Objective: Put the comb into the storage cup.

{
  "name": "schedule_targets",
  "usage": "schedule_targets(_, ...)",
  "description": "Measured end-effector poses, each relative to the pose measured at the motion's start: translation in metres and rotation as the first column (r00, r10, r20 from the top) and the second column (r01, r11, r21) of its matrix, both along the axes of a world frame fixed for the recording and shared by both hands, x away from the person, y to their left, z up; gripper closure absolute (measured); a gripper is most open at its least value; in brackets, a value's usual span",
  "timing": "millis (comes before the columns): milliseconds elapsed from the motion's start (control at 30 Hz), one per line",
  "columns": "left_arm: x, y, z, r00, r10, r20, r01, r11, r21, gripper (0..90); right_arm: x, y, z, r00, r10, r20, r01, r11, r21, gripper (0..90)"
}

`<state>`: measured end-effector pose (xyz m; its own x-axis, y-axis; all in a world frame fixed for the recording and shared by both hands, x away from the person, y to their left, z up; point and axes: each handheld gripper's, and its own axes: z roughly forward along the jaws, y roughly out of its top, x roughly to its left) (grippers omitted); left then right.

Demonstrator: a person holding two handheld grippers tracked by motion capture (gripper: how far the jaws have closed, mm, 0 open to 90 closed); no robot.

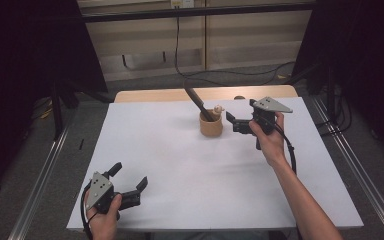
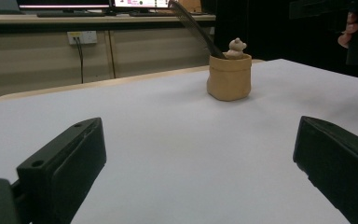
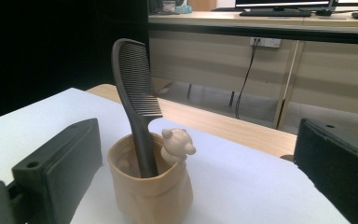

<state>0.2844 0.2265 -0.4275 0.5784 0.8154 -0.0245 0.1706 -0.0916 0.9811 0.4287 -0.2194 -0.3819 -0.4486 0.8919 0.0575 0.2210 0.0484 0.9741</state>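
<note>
Left gripper (image 1: 130, 181) rests near the tabletop's (image 1: 180, 165) front left corner, jaws apart and empty. Toward the far edge stands the tan cup (image 1: 211, 125), a dark comb (image 3: 135, 93) leaning in it beside a small bear figure (image 3: 177, 144). My right gripper (image 1: 231, 120), jaws spread, sits just beside it. I judge the comb light and stiff, maybe slick; I'd pinch its spine above the rim.
</note>
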Motion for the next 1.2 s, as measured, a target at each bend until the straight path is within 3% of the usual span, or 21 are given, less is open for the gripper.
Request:
schedule_targets(300, 0.0, 0.0, 0.0, 1.0, 0.002, 0.007, -0.002, 1.0, -0.002, 2.5, -0.014, -0.006, -0.009, 0.9997, -0.023, 0.003, 0.023, 0.9992, -0.031, 0.3)
schedule_targets(1200, -0.001, -0.001, 0.001, 1.0, 0.0, 0.009, 0.0, 1.0, 0.002, 2.5, -0.061, -0.029, -0.008, 0.9956, -0.075, 0.057, 0.078, 0.9958, -0.048, 0.0)
